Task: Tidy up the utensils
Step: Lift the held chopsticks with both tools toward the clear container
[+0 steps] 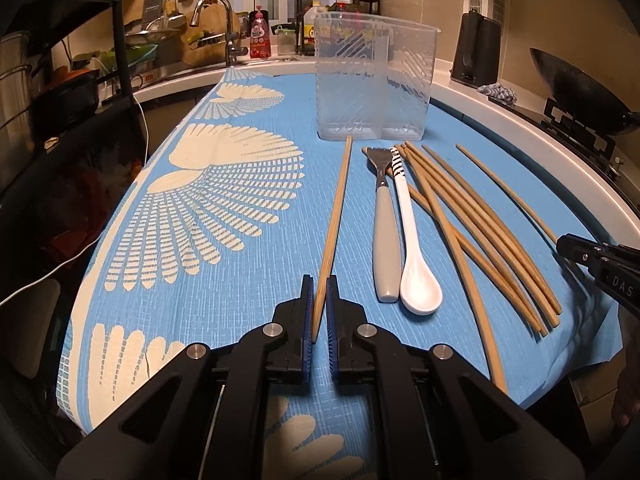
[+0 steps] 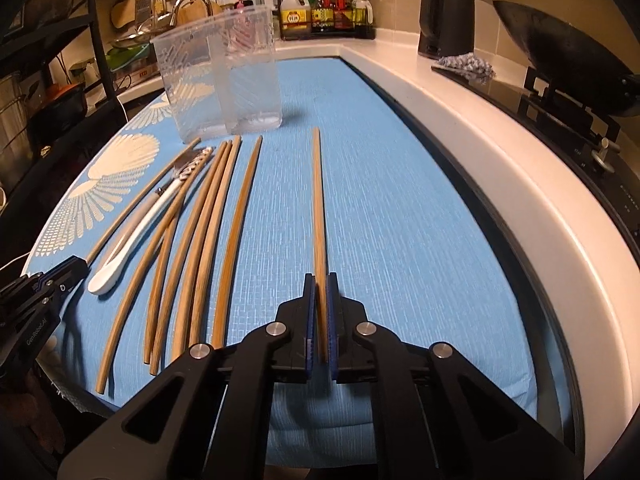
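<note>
Left wrist view: your left gripper (image 1: 319, 300) nearly closed, pads flanking near end of single chopstick (image 1: 335, 224); grip contact unconfirmed. Chopstick runs far toward clear plastic holder (image 1: 374, 80) on blue cloth (image 1: 240, 280). Fork (image 1: 385, 232), white spoon (image 1: 412, 248), loose chopsticks (image 1: 480, 232) lie right.

Right wrist view: your right gripper (image 2: 320, 304) clamped on separate chopstick (image 2: 318, 200). Holder (image 2: 224, 76) far left.

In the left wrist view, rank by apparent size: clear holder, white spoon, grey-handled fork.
1. clear holder, largest though farthest.
2. and 3. white spoon and grey-handled fork: similar length, side by side; unranked.
</note>
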Demonstrator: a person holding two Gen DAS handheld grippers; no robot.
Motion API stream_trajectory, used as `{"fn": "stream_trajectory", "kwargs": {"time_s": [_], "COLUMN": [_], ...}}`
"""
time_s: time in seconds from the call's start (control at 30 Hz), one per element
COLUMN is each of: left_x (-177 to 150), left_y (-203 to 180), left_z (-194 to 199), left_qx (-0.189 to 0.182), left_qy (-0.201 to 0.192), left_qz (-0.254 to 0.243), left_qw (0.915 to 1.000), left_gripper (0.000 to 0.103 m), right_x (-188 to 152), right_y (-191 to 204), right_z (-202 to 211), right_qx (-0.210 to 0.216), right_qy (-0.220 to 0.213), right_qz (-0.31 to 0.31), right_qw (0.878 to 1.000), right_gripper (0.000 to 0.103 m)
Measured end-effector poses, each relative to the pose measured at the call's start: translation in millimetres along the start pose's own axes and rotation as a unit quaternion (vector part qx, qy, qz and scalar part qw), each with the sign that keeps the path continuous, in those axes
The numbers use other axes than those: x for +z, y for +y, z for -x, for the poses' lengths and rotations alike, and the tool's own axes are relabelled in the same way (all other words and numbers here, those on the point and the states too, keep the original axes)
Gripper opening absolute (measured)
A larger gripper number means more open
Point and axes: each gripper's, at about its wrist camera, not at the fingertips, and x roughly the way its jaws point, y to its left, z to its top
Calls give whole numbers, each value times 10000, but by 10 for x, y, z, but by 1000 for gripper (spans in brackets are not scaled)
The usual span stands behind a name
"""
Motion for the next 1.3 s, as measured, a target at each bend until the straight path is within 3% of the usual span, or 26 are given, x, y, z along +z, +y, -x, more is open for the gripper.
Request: {"fn": "stream_trajectory", "kwargs": {"time_s": [0.57, 0.87, 1.1, 1.3], "left_x": [345, 424, 753, 1095], "left_y": [-26, -23, 79, 201], "left_z": [655, 722, 879, 874], "left_qx": [107, 30, 36, -177], "left_qy": [-1405, -1465, -1714, -1572], "left_qz": [-165, -47, 91, 127], "left_qw": [9899, 9892, 9851, 9873], "left_gripper": [5, 5, 5, 5], "right_x": [332, 468, 832, 1176], "right_y": [-26, -68, -63, 49], "right_z": [678, 809, 975, 1039], "right_qx": [8, 153, 270, 432], "right_qy": [-1376, -1534, -1743, -1729], "right_qz": [88, 143, 254, 405], "right_qw": [9904, 9879, 9840, 9832], "right_gripper": [5, 5, 5, 5]}}
